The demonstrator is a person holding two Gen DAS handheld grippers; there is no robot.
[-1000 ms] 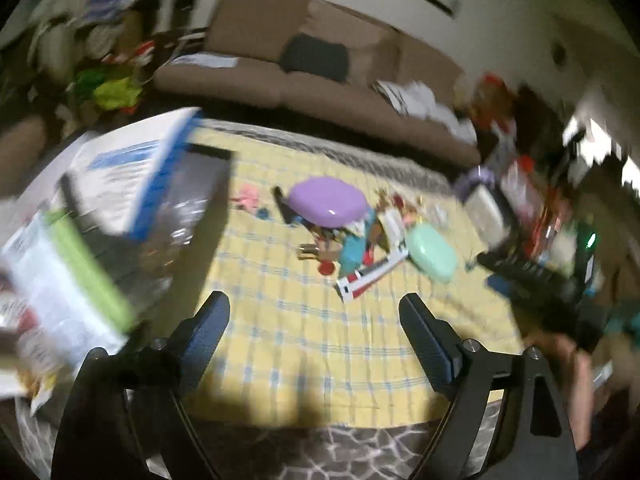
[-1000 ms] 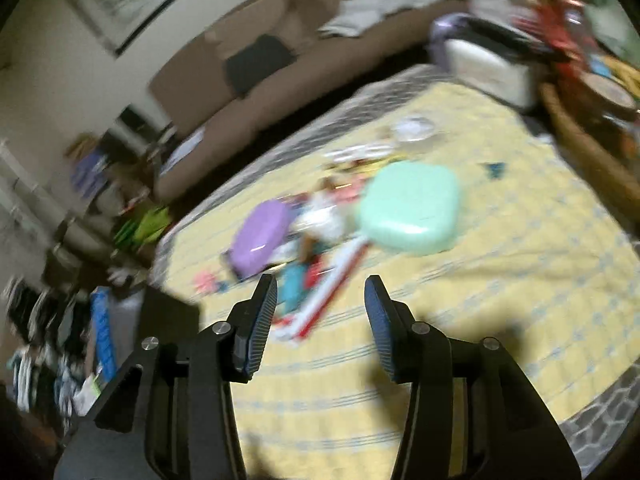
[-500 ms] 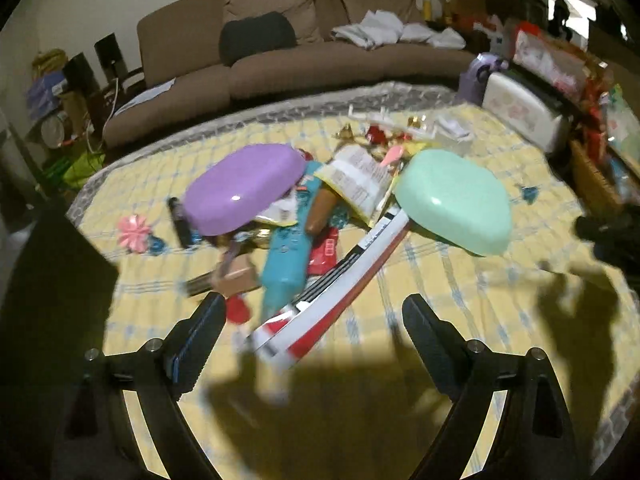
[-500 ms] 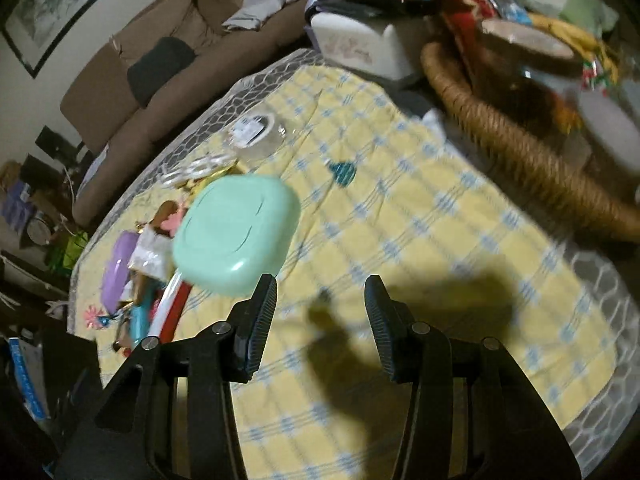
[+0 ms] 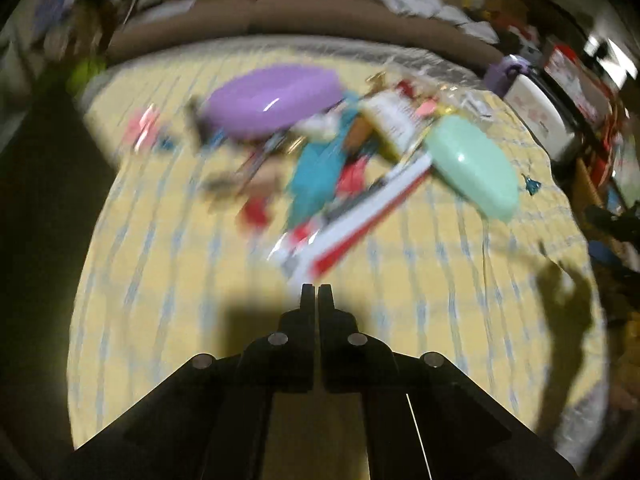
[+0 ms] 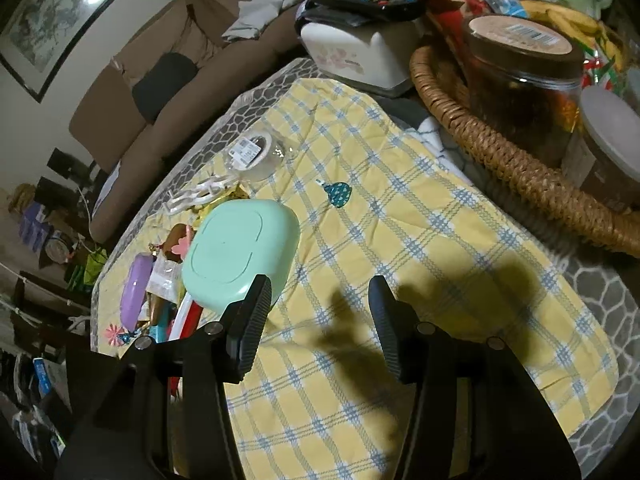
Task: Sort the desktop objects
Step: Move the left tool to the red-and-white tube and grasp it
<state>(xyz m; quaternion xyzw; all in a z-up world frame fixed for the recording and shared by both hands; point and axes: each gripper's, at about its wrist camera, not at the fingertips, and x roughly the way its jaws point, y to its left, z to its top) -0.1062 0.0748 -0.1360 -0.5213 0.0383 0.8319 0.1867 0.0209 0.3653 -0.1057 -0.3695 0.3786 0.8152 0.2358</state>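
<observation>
Left wrist view: the left tongs (image 5: pixel 317 294) are clenched with nothing between them, tips together above bare yellow checked cloth (image 5: pixel 400 300) on the table. The picture is motion-blurred. At 12 o'clock from the tips lies a red and white box (image 5: pixel 360 220), its near end just beyond them. Further out, a teal object (image 5: pixel 316 176) and small red items sit in a loose pile. A purple case (image 5: pixel 272 98) lies at 11 o'clock, and a mint green case (image 5: pixel 472 168) at 1 o'clock, touching the far end of the box. A brown sofa (image 5: pixel 280 16) runs along the far edge.

Right wrist view: the right tongs (image 6: pixel 320 320) are released, jaws opening, with only cloth (image 6: pixel 440 240) between them. The mint green case (image 6: pixel 240 252) lies at 10 o'clock, just beyond the left finger (image 6: pixel 252 324). The purple case (image 6: pixel 136 292) lies at 9 o'clock behind it, amid small clutter. A small teal item (image 6: pixel 339 194) lies alone at 12 o'clock, and a tape roll (image 6: pixel 252 154) sits further out at 11 o'clock. A wicker basket (image 6: pixel 500 160) holding jars stands at 2 o'clock, off the cloth.
</observation>
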